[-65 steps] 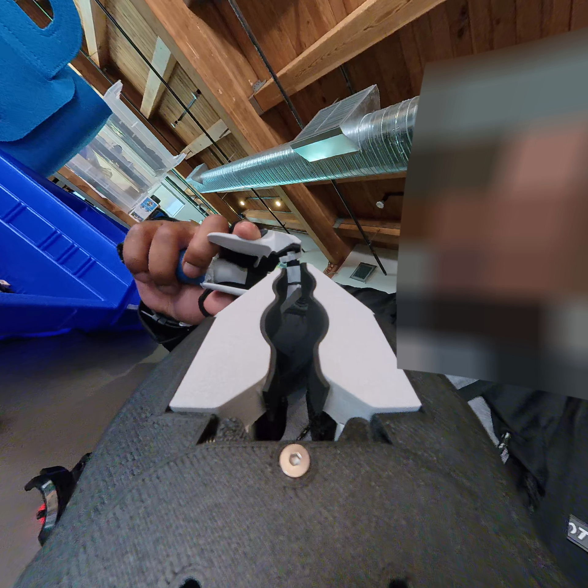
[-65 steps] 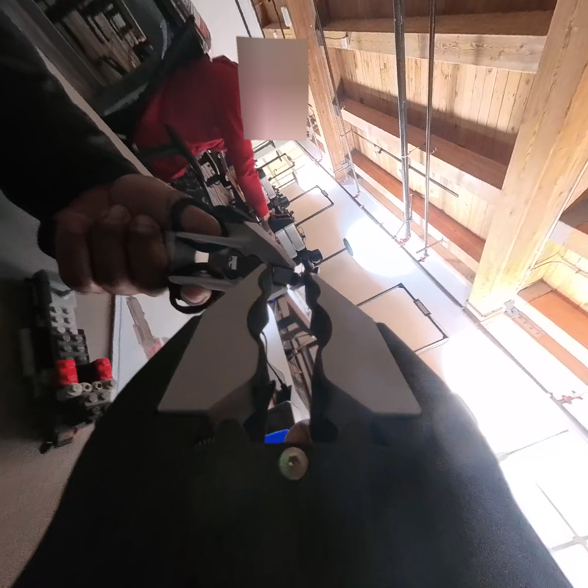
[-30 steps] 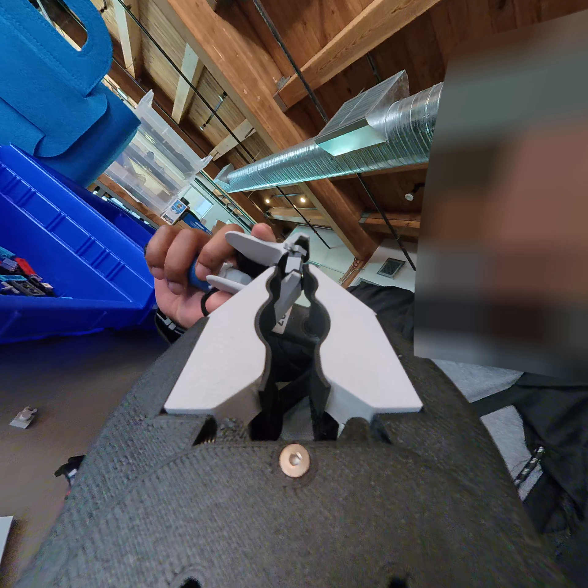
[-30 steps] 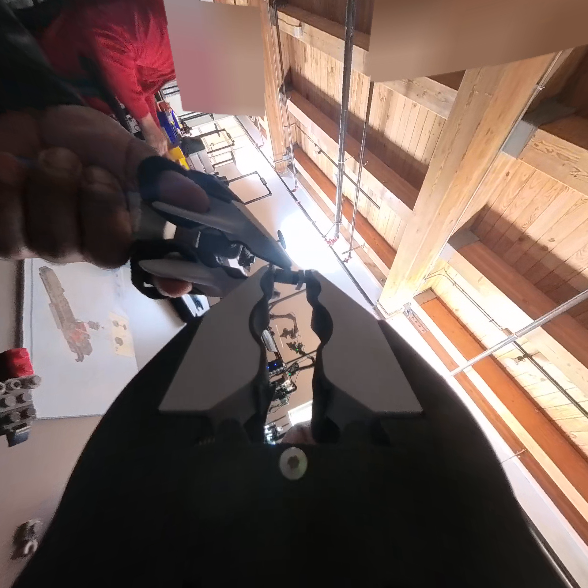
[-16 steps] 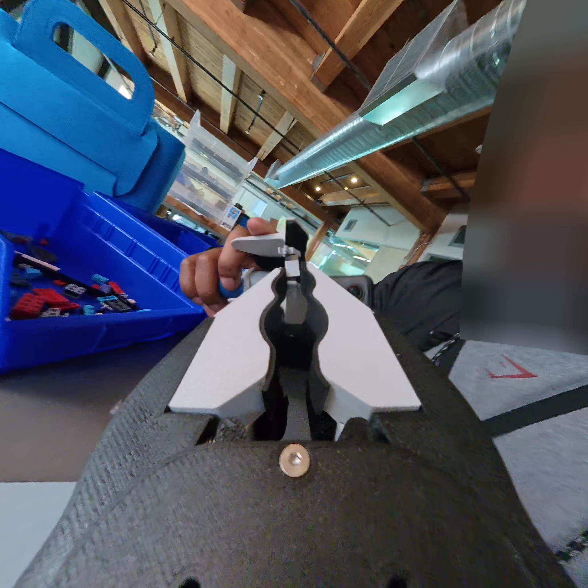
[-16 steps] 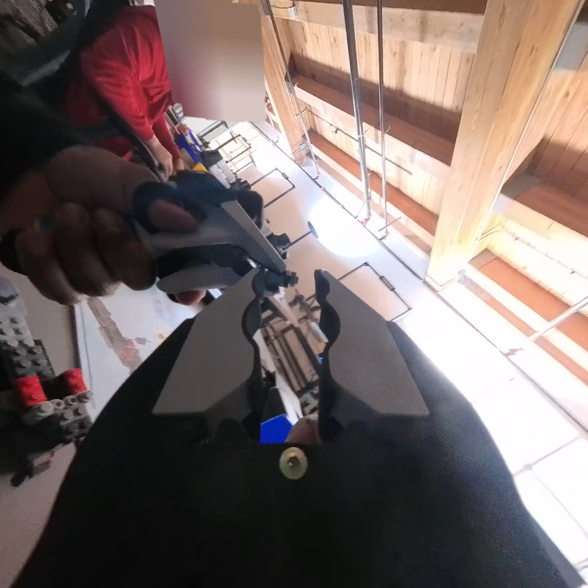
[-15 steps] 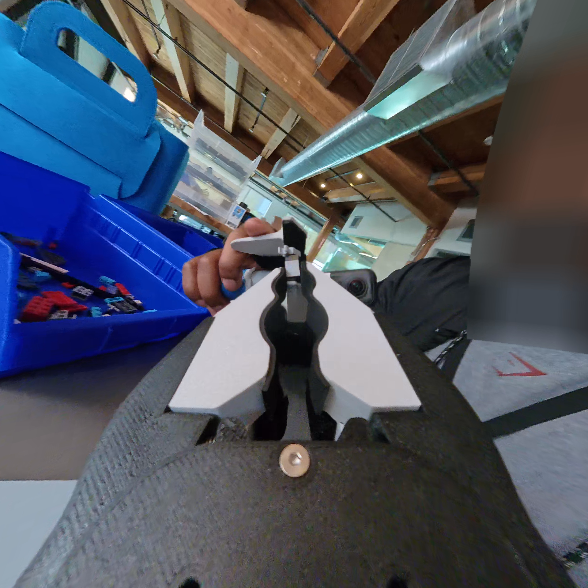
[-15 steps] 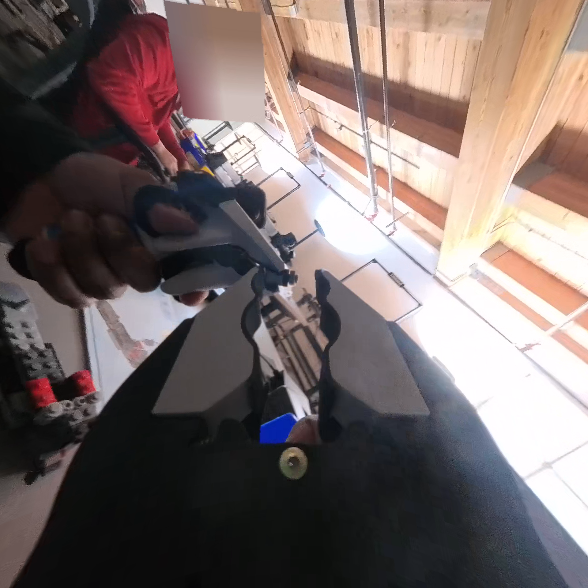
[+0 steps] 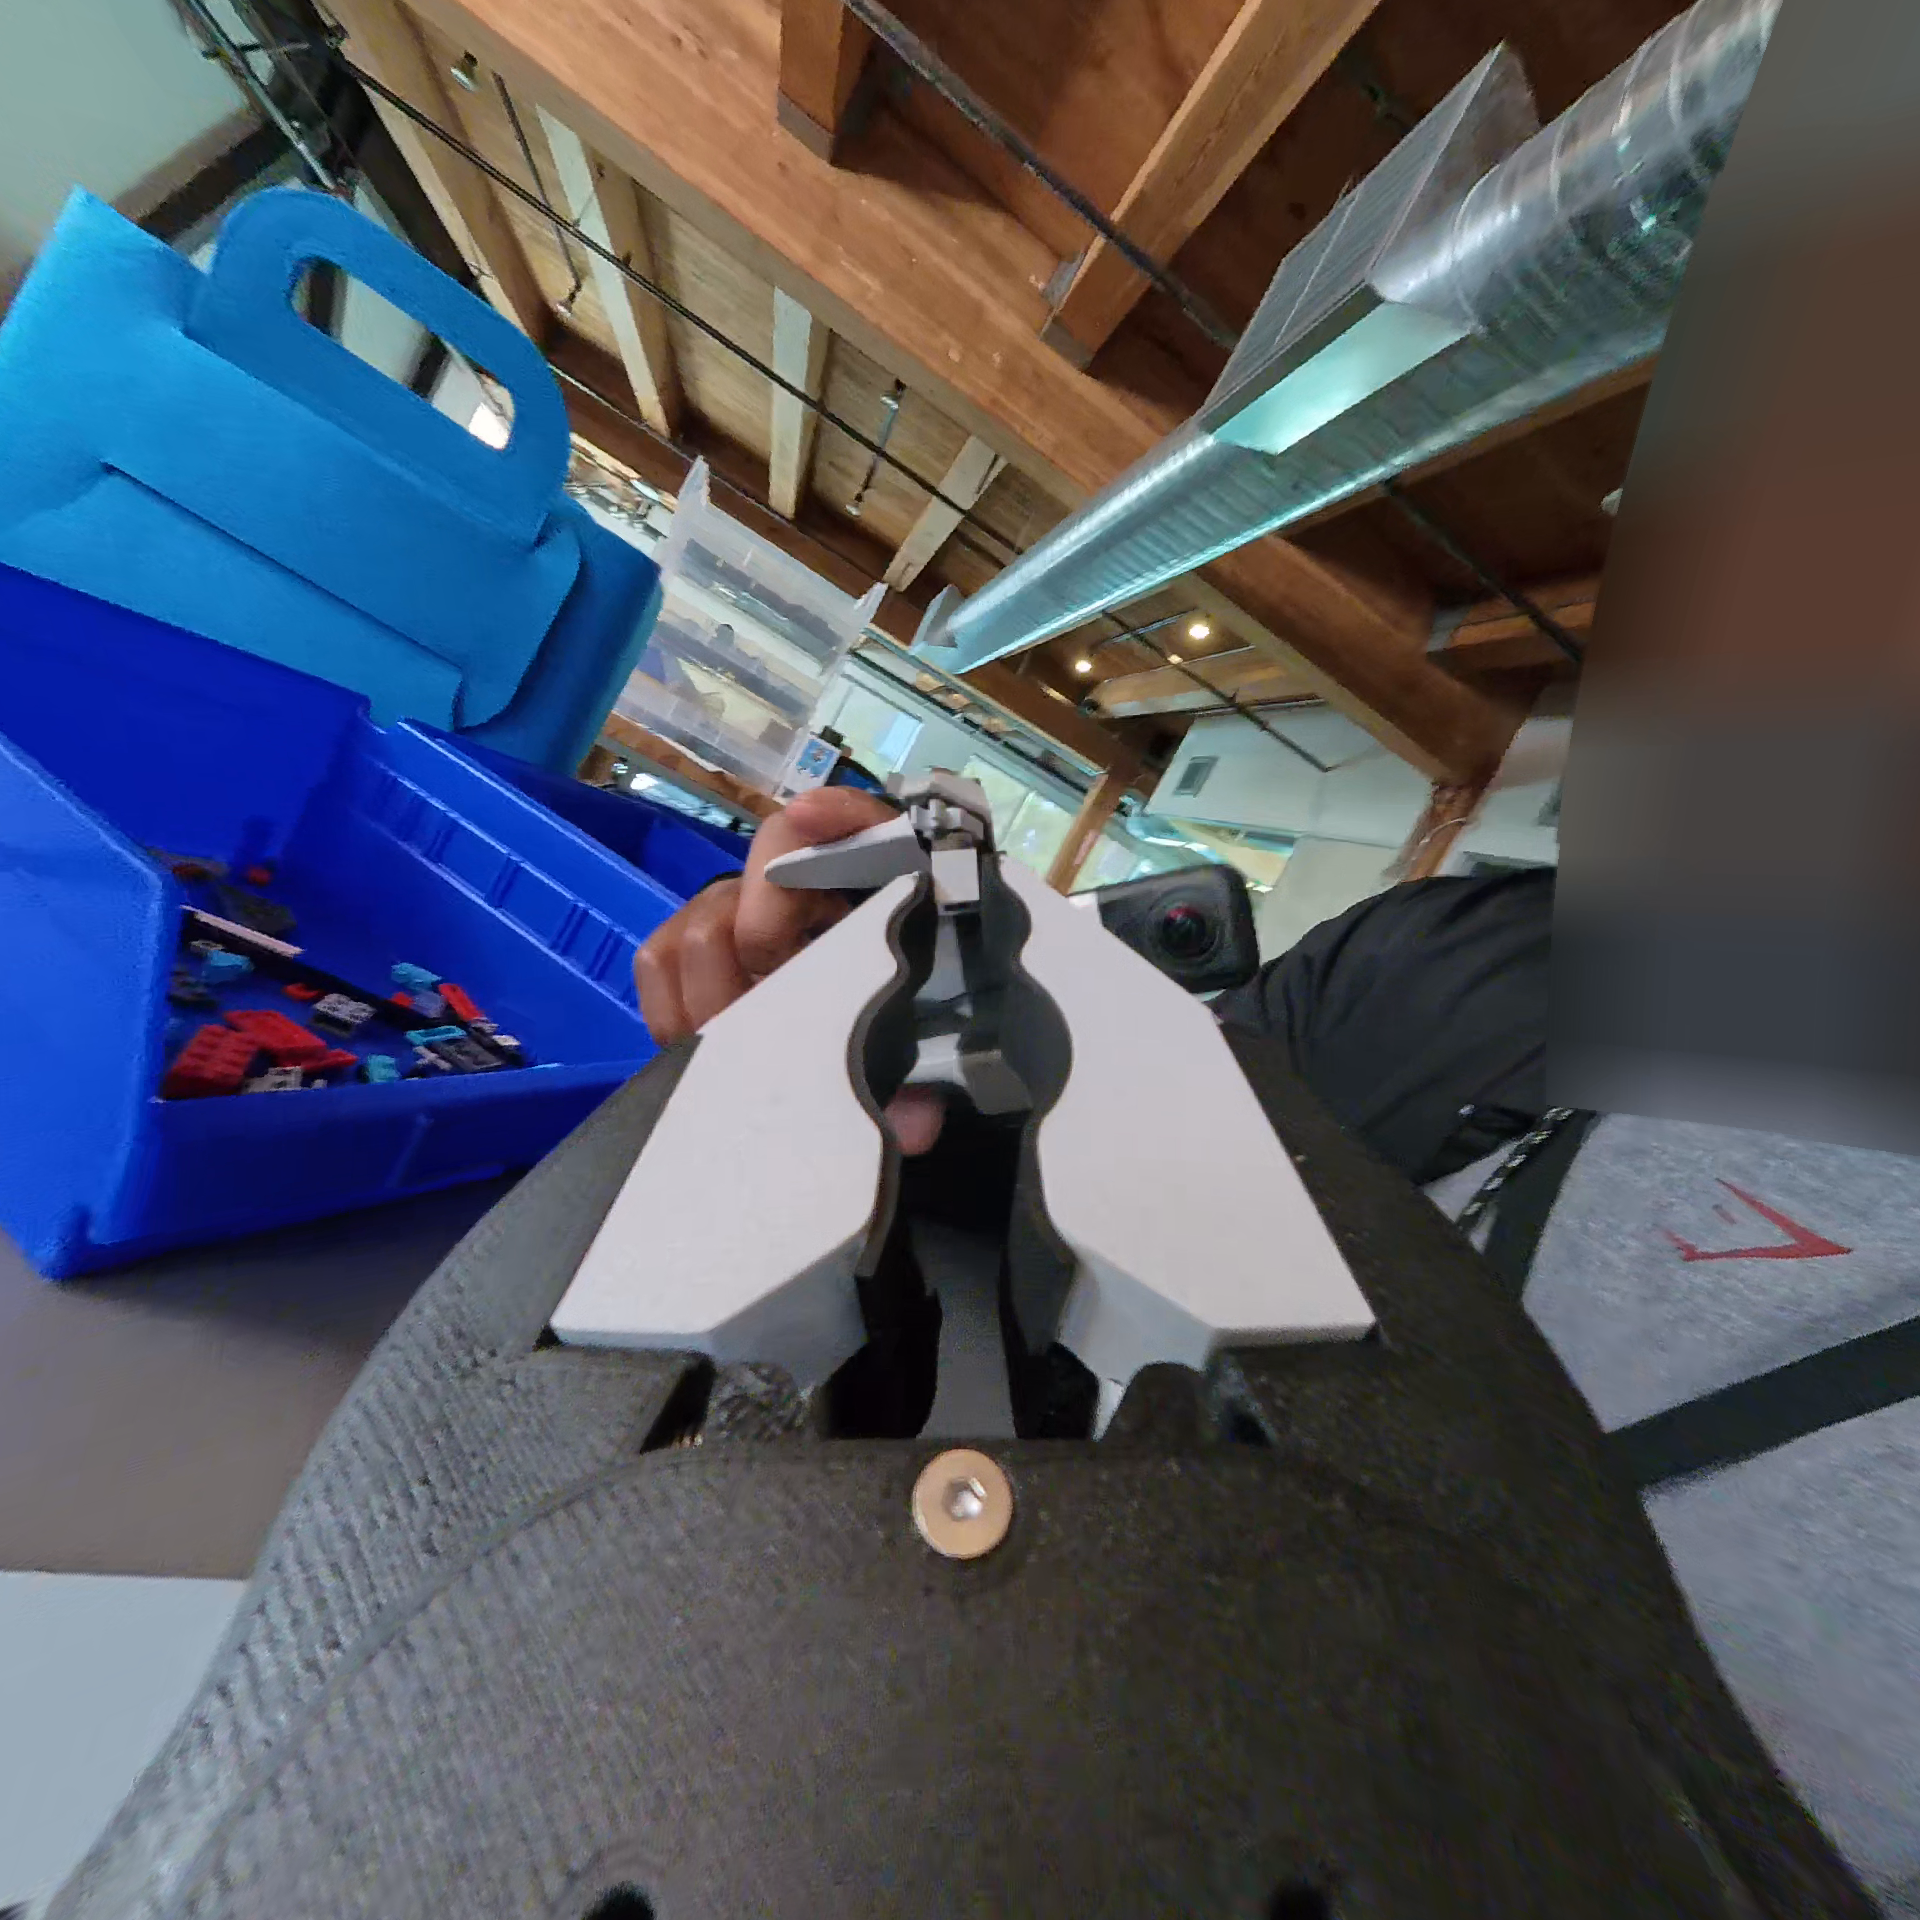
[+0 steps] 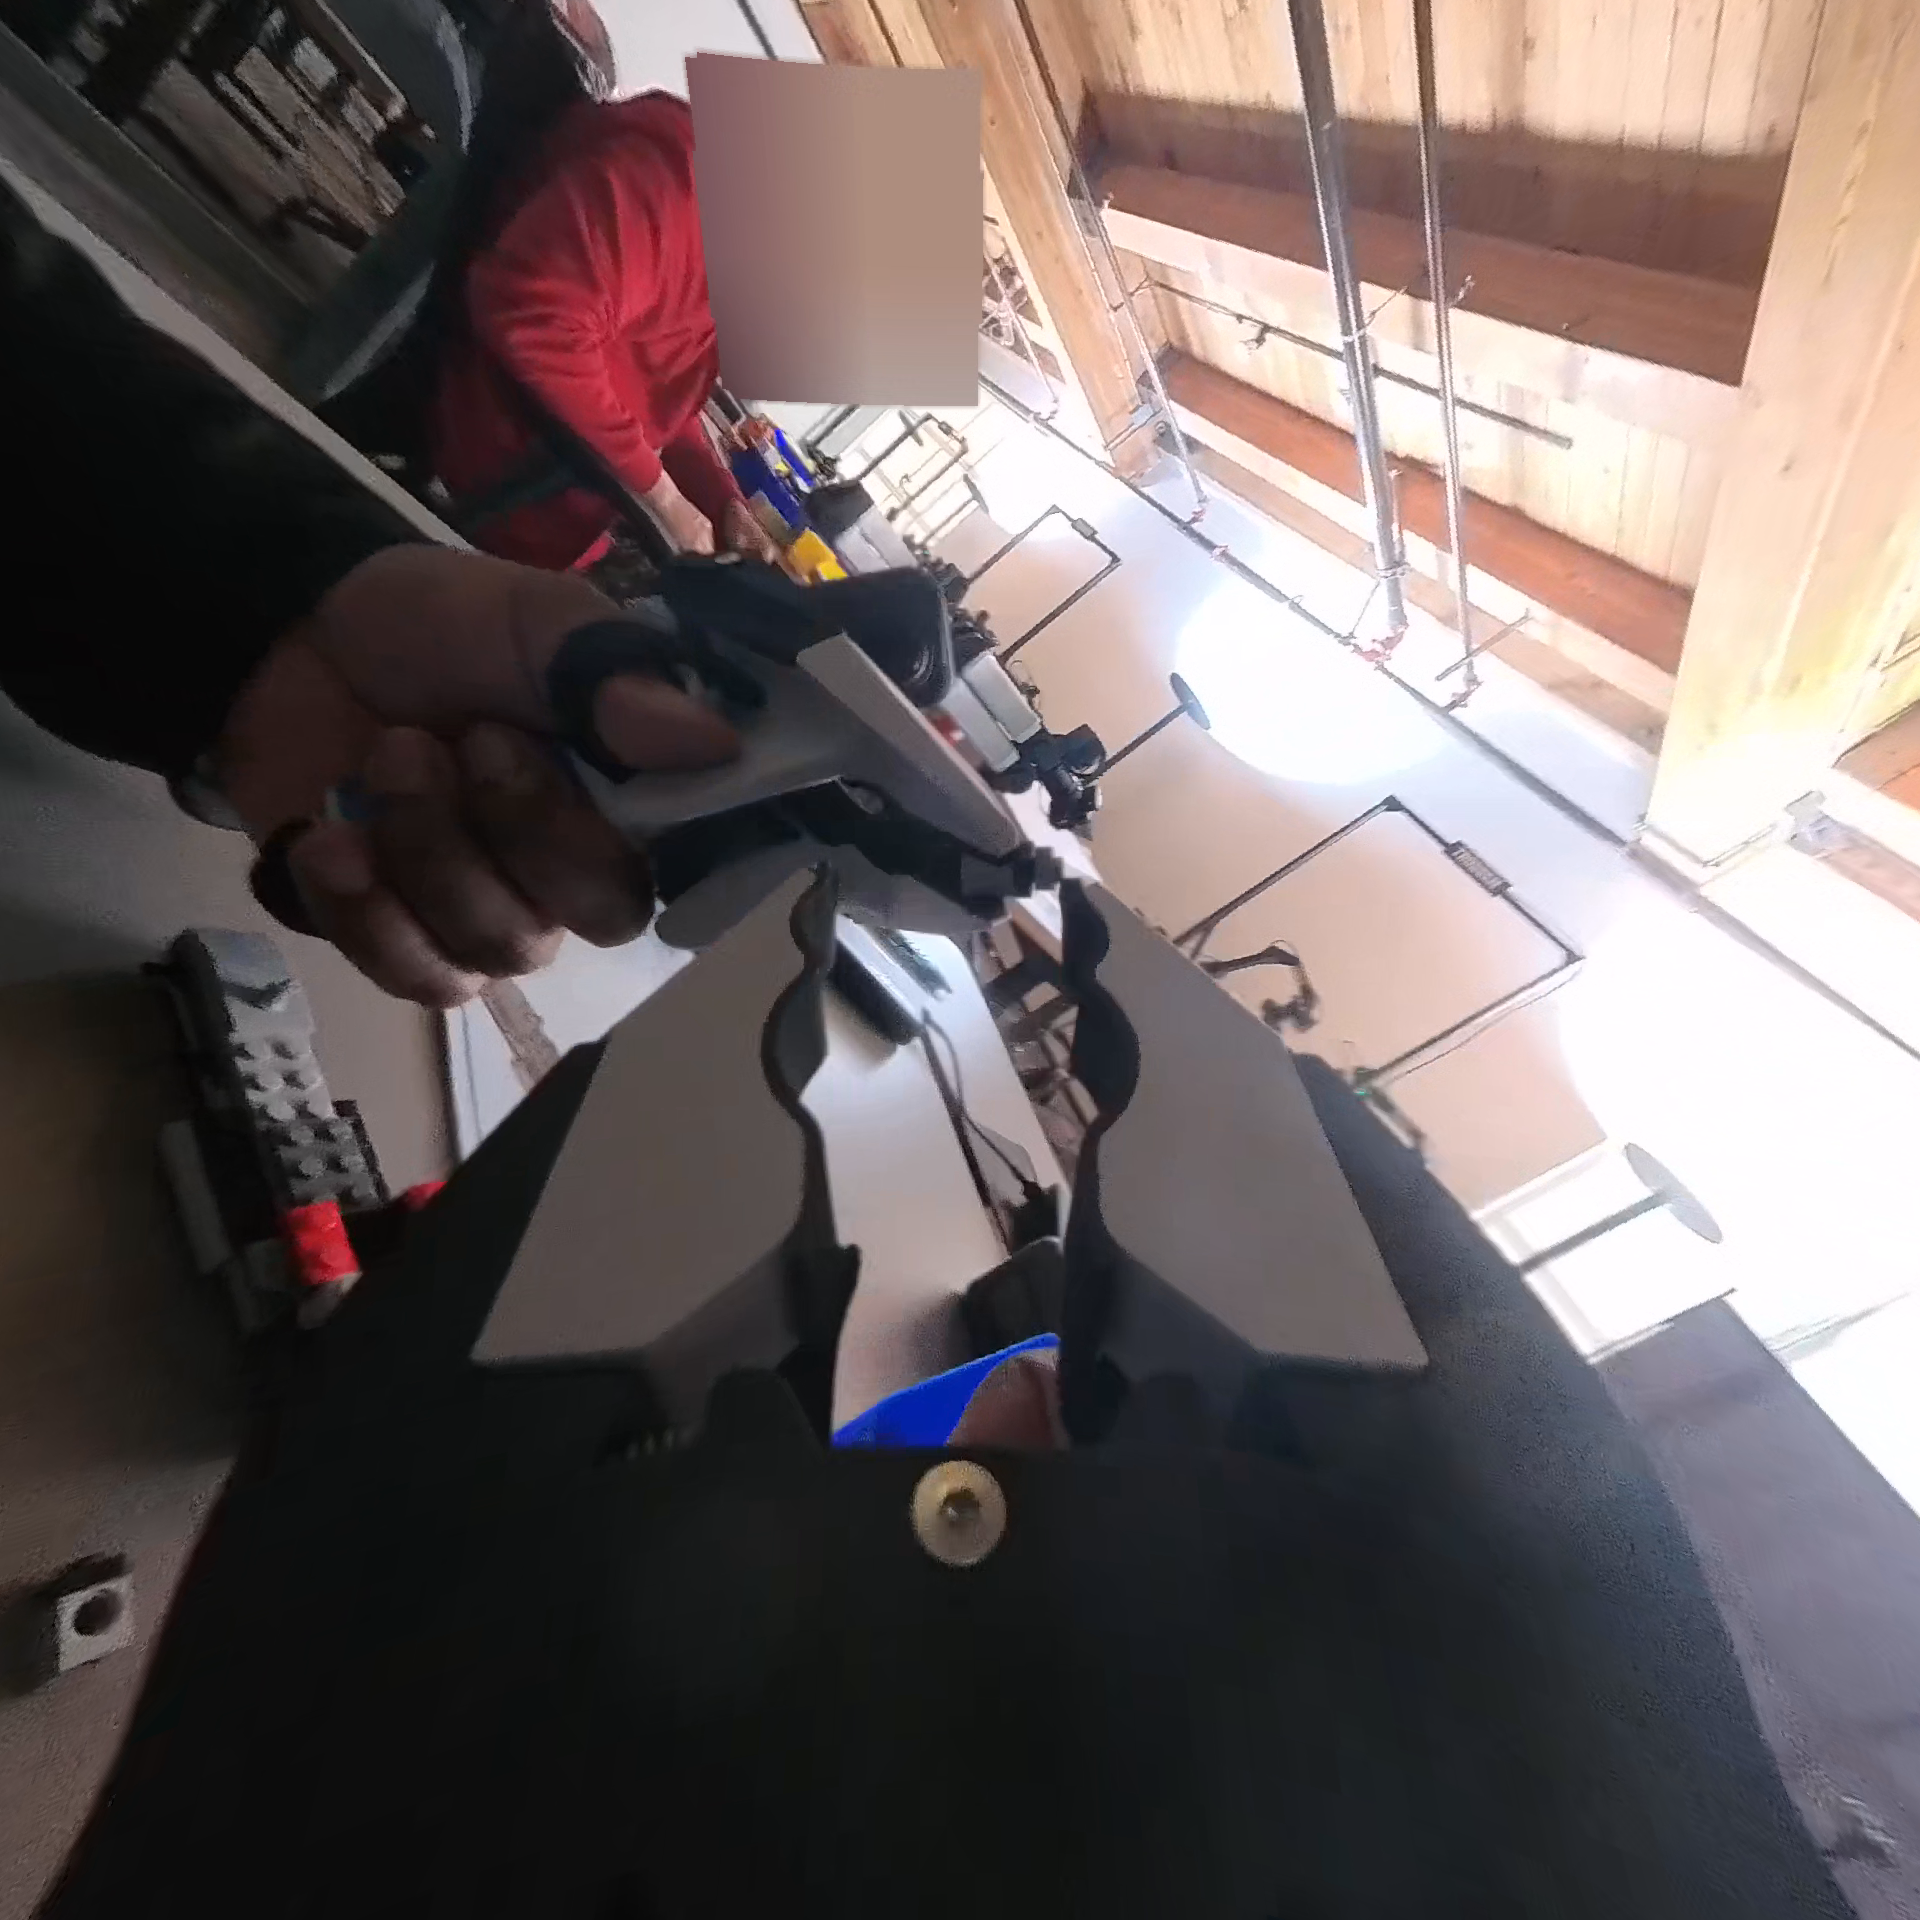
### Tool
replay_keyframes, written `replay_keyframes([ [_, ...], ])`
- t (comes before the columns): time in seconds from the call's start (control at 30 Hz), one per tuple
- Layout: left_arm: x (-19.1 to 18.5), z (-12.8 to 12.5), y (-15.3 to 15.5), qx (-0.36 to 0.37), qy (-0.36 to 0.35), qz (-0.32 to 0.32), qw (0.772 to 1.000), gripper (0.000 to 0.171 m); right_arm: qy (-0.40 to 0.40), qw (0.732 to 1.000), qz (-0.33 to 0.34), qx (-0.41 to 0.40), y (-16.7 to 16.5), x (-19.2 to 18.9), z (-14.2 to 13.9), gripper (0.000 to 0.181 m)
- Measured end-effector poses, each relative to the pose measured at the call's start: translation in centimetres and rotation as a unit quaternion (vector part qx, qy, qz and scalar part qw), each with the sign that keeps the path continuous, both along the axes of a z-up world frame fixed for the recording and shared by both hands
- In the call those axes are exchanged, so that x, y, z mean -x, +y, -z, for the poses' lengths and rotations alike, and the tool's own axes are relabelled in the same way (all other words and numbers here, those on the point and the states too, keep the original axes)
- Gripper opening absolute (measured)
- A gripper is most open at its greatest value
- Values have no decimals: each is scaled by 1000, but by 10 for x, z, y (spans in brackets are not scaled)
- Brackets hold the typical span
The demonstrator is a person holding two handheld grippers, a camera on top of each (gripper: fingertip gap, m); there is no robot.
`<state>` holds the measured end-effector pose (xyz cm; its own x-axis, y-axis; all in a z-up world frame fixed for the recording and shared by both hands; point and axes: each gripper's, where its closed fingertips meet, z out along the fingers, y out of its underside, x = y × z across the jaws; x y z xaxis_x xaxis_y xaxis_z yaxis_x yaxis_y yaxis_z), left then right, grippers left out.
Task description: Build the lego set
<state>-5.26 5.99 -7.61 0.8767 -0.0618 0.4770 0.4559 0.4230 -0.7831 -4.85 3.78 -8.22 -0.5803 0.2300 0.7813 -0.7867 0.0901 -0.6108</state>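
Left wrist view first. Far out to the left of the left gripper (image 9: 956, 896) sits the blue bin (image 9: 312, 1132), with red, cyan and grey bricks (image 9: 312, 1029) scattered across its floor. A lighter blue felt carrier (image 9: 291, 499) stands behind it.

Coming in to the middle, the right hand (image 9: 717, 935) shows just left of the white fingertips. It brings the right gripper (image 9: 951, 951) in from that side. One of that gripper's grey fingers (image 9: 842, 862) reaches over the left tips, and a second grey part shows through the gap lower down. The left jaws are pinched on a small grey piece (image 9: 951, 847), which pokes out just beyond their tips. A black camera (image 9: 1179, 925) peeks out just right of the fingers.

Over to the right wrist view. Low on the far left a stray grey brick (image 10: 88, 1636) lies on the table (image 10: 73, 1299). Above it, beside this gripper's left finger, stands the long grey build (image 10: 260, 1122) with a red band near its bottom end.

The left hand (image 10: 416, 769) comes in from the upper left, squeezing its gripper. The piece shows dark at that gripper's tip, right in front of the right gripper's (image 10: 945, 902) mouth, just off the inner edge of its right finger. The right jaws are spread wide with nothing between them, and the piece touches neither pad that I can see. A person in red (image 10: 582, 312) stands well beyond.
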Motion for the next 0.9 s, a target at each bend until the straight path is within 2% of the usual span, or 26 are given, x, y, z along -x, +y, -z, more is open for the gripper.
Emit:
replay_keyframes([
  [0.1, 4, 4, -2, 50, 38, -44, 997, 8, -60, 998, -24, 3, 2, 2, -2, 50],
  [0.2, 8, 9, -4, 118, 95, -95, 984, 9, -165, 984, -67, 2, 6, 5, -7, 49],
  [0.33, 7, 10, -4, 166, 152, -130, 966, 9, -328, 935, -135, -14, 8, 6, -11, 44],
  [0.43, 5, 9, -2, 169, 170, -136, 961, 8, -398, 903, -162, -22, 9, 6, -11, 38],
  [0.5, 3, 11, -1, 173, 177, -135, 959, 8, -417, 892, -173, -19, 9, 5, -12, 28],
  [0.6, 2, 12, 1, 179, 186, -134, 957, 8, -431, 884, -178, -23, 9, 4, -12, 24],
  [0.9, -2, 13, 5, 183, 194, -123, 956, 8, -424, 887, -180, -45, 7, -1, -6, 10],
])
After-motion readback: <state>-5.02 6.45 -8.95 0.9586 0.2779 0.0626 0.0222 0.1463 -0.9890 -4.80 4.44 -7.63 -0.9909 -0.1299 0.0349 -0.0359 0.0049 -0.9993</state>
